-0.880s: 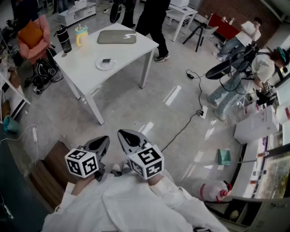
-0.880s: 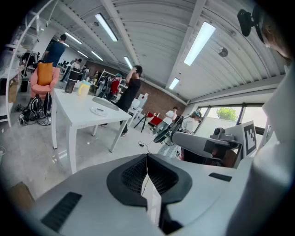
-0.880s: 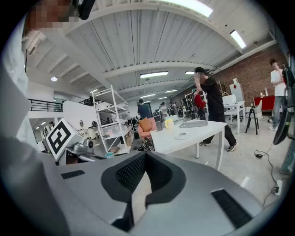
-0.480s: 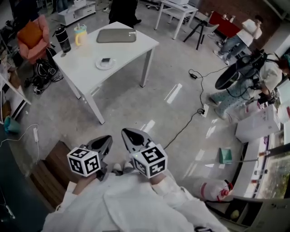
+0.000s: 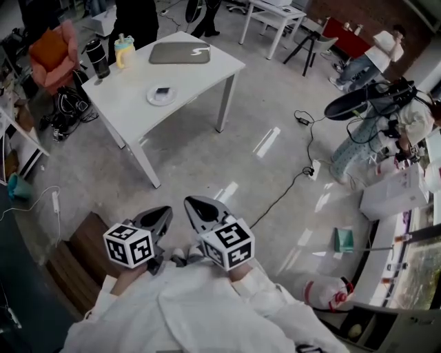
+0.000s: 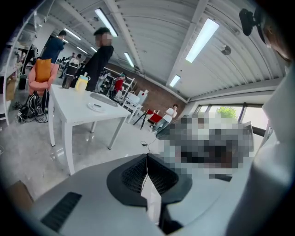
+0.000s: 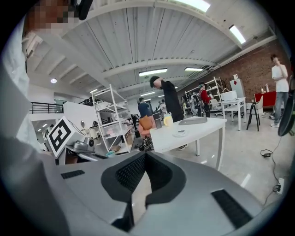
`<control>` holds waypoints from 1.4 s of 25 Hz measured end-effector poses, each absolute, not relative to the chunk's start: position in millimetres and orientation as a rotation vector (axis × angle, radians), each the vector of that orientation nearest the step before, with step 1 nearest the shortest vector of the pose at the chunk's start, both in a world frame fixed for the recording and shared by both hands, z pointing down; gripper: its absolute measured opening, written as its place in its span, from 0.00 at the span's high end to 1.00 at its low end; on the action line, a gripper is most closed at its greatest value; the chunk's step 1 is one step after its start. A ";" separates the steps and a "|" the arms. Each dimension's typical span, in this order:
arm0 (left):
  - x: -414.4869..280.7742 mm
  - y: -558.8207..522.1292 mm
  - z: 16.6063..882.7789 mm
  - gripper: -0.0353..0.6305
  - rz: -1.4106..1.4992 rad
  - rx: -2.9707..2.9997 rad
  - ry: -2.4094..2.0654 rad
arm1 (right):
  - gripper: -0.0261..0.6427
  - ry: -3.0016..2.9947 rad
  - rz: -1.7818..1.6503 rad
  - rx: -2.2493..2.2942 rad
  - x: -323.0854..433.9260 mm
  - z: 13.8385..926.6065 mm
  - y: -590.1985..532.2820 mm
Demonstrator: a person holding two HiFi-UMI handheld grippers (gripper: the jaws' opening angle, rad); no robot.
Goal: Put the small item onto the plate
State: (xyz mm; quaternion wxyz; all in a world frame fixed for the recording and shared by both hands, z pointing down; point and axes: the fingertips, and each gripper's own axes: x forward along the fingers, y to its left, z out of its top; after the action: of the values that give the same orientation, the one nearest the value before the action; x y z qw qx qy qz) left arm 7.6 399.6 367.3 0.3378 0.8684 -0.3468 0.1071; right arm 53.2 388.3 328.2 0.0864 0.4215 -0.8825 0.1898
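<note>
Task status: the small item [image 5: 162,91] is lying on the plate [image 5: 150,98] on the white table [image 5: 200,69], so the placing looks done, or this is a reset before a new go. I can't say which from this. Nothing looks left except maybe stepping off.

Both grippers are hanging close to the person's body, well apart from the table, which is sitting at about 11 o'clock from them in the head view. The left gripper [image 5: 164,211] is showing its jaws pressed together with nothing between them. The right gripper [image 5: 190,202] is showing the same, jaws closed tight and empty. Both are tipping slightly down toward the floor.

Item location: it is sitting near the middle of the plate, and the plate is resting toward the table's 7 o'clock side. The grey pad [image 5: 179,53] is lying at 1 o'clock from the plate. The black bottle [image 5: 98,58] and yellow cup [image 5: 125,54] are standing at 10 to 11 o'clock from it.

Orientation: the item is lying flat and looks like a small dark rectangle. In the head view its long axis seems to be running roughly 9 to 3 o'clock. It is too small to tell which end is the front, so I'm calling the heading unreadable.

A person [image 5: 134,21] is standing at the table's far edge.
</note>
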 end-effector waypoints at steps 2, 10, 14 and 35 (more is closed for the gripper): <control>11.0 395.3 370.4 0.93 0.281 2.264 -0.908 | 0.94 -2.679 0.580 1.243 54.2 324.3 386.6; 22.7 385.8 376.6 0.93 0.270 2.262 -0.936 | 0.94 -2.697 0.584 1.197 59.2 337.1 386.0; 20.4 383.6 386.8 0.93 0.248 2.200 -0.944 | 0.94 -2.673 0.640 1.218 68.0 349.5 377.6; -17.3 180.2 384.3 0.93 0.263 2.204 -0.919 | 0.94 -2.582 0.627 1.317 49.4 355.7 169.3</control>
State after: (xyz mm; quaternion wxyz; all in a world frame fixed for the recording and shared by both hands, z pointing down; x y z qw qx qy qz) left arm -17.3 180.2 384.3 0.3614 0.8553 -0.3569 0.1020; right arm 49.4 169.3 355.7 0.0881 0.4423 -0.8673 0.2106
